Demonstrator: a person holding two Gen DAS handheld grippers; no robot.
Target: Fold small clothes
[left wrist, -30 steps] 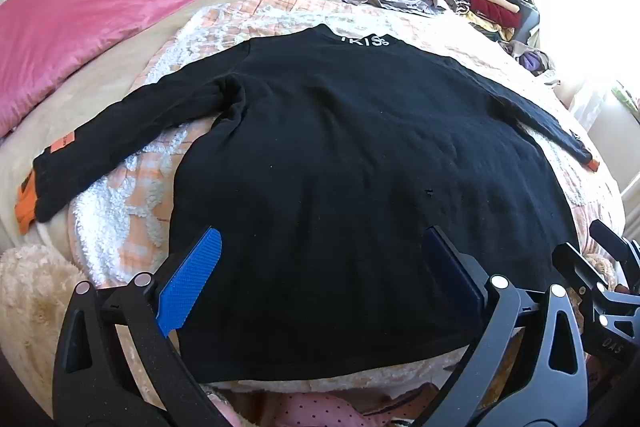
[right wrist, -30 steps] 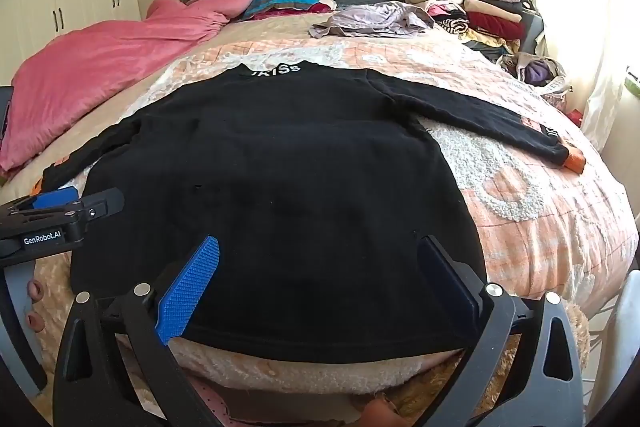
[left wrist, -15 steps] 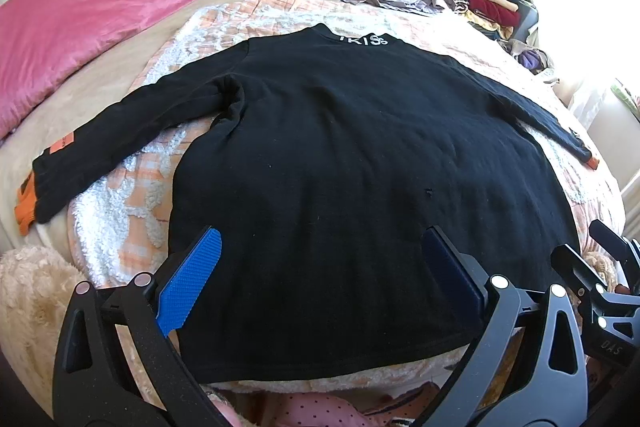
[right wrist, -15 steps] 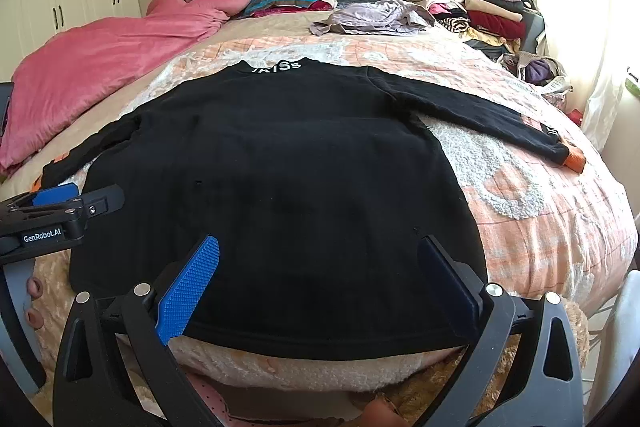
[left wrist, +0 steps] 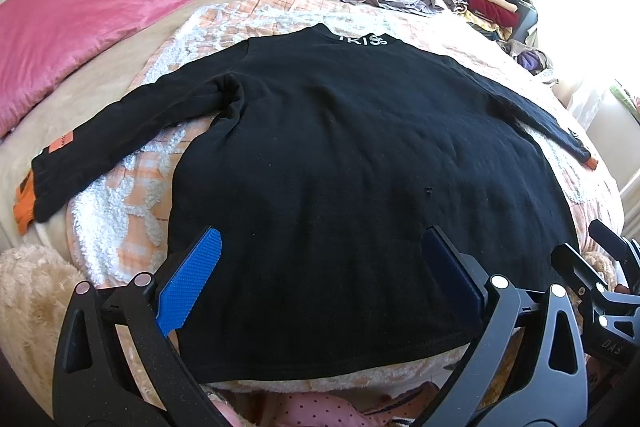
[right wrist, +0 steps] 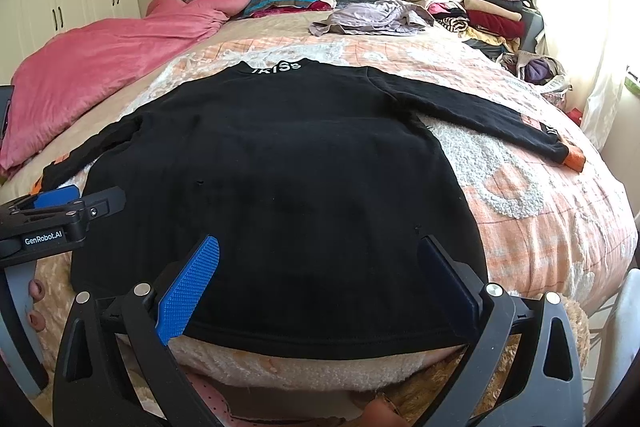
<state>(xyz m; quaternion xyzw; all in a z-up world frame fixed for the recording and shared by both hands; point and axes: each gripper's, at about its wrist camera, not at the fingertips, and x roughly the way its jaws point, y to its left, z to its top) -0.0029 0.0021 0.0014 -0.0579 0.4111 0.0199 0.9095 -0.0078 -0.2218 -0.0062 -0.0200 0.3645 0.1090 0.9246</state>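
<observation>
A black long-sleeved top (left wrist: 352, 163) lies flat on the bed, face down, white letters at its collar, both sleeves spread out with orange cuffs. It also shows in the right wrist view (right wrist: 280, 187). My left gripper (left wrist: 320, 279) is open and empty, hovering above the top's hem on the left half. My right gripper (right wrist: 316, 283) is open and empty above the hem on the right half. Each gripper shows at the edge of the other's view, the left gripper (right wrist: 60, 215) at the far left, the right gripper (left wrist: 600, 291) at the far right.
The top lies on an orange and white blanket (right wrist: 520, 187). A pink duvet (left wrist: 80, 11) is heaped at the left. A grey garment (right wrist: 372, 17) and a pile of clothes (right wrist: 480, 7) sit near the headboard at the right. The bed's near edge is just below the hem.
Both grippers have risen and drawn back slightly. The top has not moved.
</observation>
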